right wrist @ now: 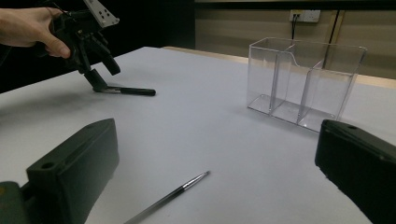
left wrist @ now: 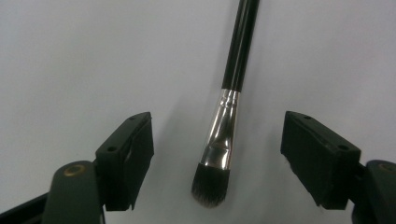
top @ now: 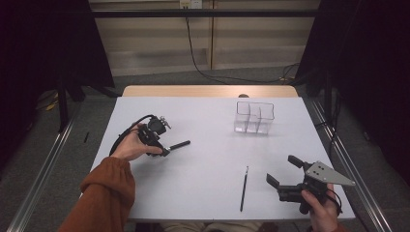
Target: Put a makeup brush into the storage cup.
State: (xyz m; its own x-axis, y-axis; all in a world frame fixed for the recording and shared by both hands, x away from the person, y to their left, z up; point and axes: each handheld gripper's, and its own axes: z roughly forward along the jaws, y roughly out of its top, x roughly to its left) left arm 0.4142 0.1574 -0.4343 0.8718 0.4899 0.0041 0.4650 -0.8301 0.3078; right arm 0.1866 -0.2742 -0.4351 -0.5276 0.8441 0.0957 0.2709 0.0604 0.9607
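Observation:
A thick makeup brush [left wrist: 238, 51] with a black handle, silver ferrule and dark bristles lies flat on the white table [top: 208, 159]. My left gripper [left wrist: 218, 125] is tipped down over its bristle end, jaws open, one on each side and neither touching it. In the high view that left gripper [top: 163, 147] is at the table's left, with the brush [top: 180, 144] sticking out to its right. My right gripper [top: 280, 170] hovers open and holds nothing at the front right. A thin dark brush [top: 244, 187] lies just left of it, also seen low between the right gripper [right wrist: 217, 140] jaws as a thin brush [right wrist: 173, 196].
A clear plastic organizer [top: 255, 117] with three compartments stands upright at the back right of the table, empty. It also appears ahead of the right gripper as the organizer [right wrist: 303, 84]. A wooden strip [top: 208, 91] borders the far edge.

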